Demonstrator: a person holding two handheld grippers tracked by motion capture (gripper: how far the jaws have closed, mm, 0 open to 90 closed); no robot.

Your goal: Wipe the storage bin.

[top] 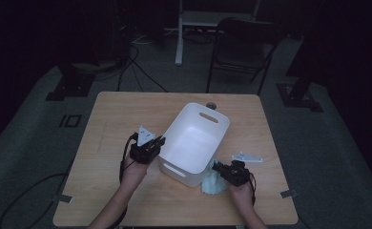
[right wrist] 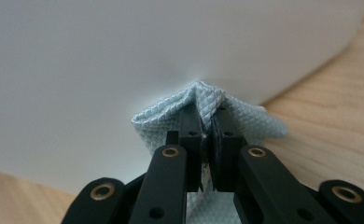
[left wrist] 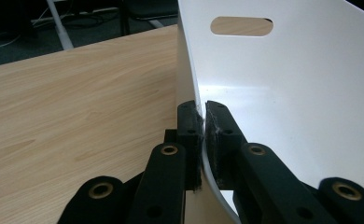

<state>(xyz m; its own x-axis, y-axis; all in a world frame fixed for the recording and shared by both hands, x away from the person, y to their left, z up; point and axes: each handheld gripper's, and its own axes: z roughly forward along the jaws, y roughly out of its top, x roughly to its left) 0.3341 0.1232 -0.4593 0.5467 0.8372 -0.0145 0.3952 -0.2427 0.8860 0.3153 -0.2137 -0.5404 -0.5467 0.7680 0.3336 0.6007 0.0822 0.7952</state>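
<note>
A white plastic bin with slot handles stands on the wooden table. My left gripper is shut on the bin's left rim; in the left gripper view its jaws pinch the thin white wall, one inside and one outside. A pale blue textured cloth lies against the bin's near right corner. My right gripper is shut on a bunched fold of that cloth, pressed close to the bin's outer wall.
A small white flat piece lies on the table right of the bin. A small round object sits behind the bin at the far edge. A folding chair and cables stand beyond the table.
</note>
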